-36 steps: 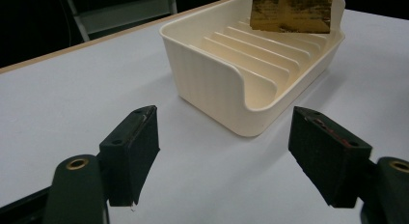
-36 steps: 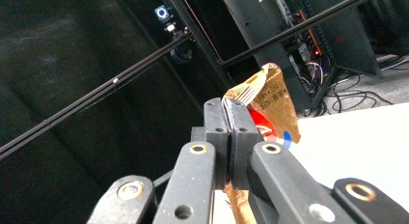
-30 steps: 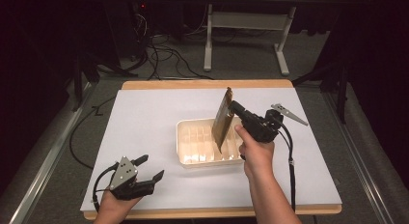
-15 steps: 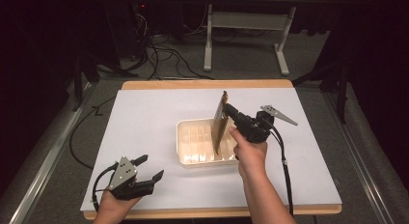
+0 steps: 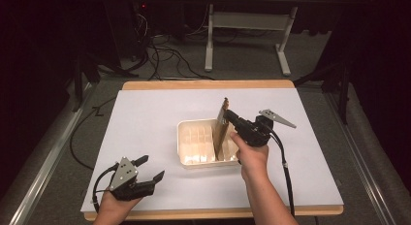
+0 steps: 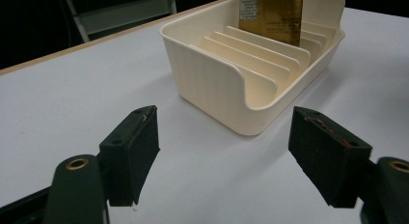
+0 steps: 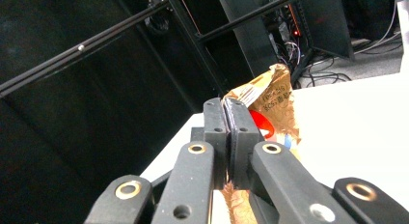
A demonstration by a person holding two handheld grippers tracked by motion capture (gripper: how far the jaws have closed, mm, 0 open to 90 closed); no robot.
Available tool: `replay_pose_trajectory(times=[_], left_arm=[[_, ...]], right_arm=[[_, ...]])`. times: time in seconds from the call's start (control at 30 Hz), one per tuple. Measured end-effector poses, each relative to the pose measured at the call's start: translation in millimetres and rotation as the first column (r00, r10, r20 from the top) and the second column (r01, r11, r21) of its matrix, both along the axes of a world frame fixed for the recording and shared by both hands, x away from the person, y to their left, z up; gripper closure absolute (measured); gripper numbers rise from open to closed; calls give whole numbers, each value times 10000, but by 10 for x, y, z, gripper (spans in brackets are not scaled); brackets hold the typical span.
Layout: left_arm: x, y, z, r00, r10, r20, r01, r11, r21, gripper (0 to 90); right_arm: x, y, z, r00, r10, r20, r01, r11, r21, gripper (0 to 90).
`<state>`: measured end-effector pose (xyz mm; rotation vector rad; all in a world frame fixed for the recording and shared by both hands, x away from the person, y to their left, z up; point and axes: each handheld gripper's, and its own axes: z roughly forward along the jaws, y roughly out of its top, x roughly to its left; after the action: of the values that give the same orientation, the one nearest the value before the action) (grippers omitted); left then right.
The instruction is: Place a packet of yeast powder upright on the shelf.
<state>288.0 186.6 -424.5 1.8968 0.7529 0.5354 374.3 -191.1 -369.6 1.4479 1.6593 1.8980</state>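
Pinching the top edge of a flat gold packet (image 5: 221,129), the right gripper (image 5: 231,116) has its jaws pressed together on the foil so the packet hangs upright and can be steered edge-first between the dividers of the cream slotted tray (image 5: 194,157). That tray sits near the middle of the desk (image 5: 145,123), a little toward its right edge, and the packet's lower end is already down inside it, at the tray's right end. The left gripper (image 5: 151,170) rests near the desk's front left corner, well apart from the tray, jaws apart and holding nothing, probably just waiting.

From the high view the packet reads as a thin tilted sliver. The left gripper view adds the row of ribs inside the tray (image 6: 251,64) and the packet's printed face (image 6: 272,14) standing at the far end. The right gripper view shows the clamp itself (image 7: 230,137), with crinkled foil (image 7: 270,101) and a red mark on the packet beyond the jaws
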Motion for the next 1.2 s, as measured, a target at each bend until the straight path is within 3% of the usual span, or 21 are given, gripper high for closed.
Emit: replay_pose_trajectory(times=[0.27, 0.5, 1.2], left_arm=[[-7, -24, -7, 10000, -59, -16, 59, 9999, 88, 267], [4, -23, -16, 10000, 18, -62, -17, 9999, 117, 267], [16, -5, -2, 10000, 84, -12, -84, 9999, 143, 267]], right_arm=[[-26, -17, -114, 9998, 181, -96, -185, 9990, -404, 893], [-29, -10, -122, 9993, 337, -147, -343, 9986, -409, 875], [-150, -23, 73, 9969, 756, -223, -776, 9907, -1122, 573]])
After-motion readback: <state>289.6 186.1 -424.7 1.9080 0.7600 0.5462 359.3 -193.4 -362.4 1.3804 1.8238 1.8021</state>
